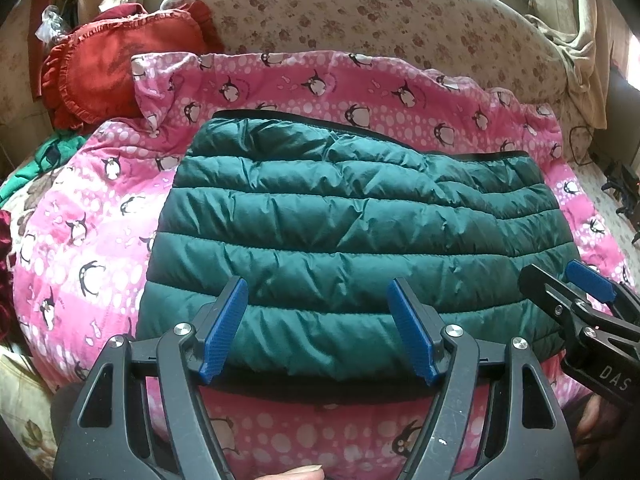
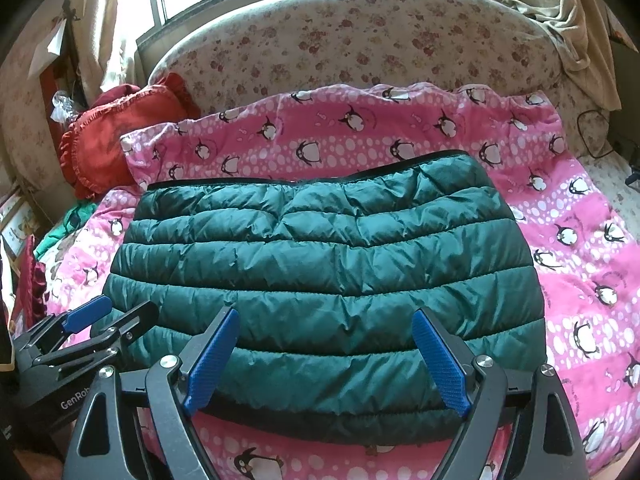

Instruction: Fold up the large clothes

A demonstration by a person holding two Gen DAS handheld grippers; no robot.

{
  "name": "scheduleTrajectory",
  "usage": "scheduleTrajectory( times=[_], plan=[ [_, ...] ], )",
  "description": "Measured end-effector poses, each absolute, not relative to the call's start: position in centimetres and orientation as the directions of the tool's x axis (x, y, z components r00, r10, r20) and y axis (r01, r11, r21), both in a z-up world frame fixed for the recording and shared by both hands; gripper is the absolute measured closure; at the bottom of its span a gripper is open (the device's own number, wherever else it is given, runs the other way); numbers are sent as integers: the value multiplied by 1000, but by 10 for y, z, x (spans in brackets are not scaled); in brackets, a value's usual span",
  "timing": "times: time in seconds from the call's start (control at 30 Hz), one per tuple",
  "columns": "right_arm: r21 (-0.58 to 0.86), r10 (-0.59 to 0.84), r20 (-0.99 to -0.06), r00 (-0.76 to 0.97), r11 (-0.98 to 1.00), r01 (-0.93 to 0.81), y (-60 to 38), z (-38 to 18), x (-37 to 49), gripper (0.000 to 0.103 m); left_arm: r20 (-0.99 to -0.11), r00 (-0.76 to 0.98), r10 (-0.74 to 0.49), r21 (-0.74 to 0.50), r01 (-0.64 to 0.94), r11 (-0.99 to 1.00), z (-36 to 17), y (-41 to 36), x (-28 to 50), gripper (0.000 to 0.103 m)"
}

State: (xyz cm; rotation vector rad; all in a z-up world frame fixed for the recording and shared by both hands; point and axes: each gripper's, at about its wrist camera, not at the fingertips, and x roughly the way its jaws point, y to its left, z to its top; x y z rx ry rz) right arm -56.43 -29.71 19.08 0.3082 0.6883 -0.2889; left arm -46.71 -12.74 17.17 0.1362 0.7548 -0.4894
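A dark green quilted puffer jacket [image 1: 340, 232] [image 2: 324, 272] lies folded into a wide rectangle on a pink penguin-print blanket [image 1: 100, 216] [image 2: 580, 248]. My left gripper [image 1: 318, 300] hovers over the jacket's near edge, jaws open, blue pads apart, nothing between them. My right gripper [image 2: 326, 330] hangs over the same near edge further right, also open and empty. In the left wrist view the right gripper [image 1: 560, 280] shows at the right edge beside the jacket's corner. In the right wrist view the left gripper [image 2: 116, 312] shows at the lower left.
A red ruffled cushion [image 1: 100, 76] [image 2: 116, 136] lies at the back left. A floral headboard [image 1: 360, 12] [image 2: 360, 48] curves behind the bed. Green clothing [image 1: 44, 164] sits at the left edge. A beige cloth [image 2: 576, 28] drapes at the back right, near a black cable [image 2: 592, 132].
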Motion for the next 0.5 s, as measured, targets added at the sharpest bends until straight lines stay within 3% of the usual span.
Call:
scheduleTrajectory(
  times=[0.5],
  plan=[
    [188,-152,-665,731,914,361,-302,187,-560,17,-689,619,-377,-50,478,877,169,-132,-466,30]
  ],
)
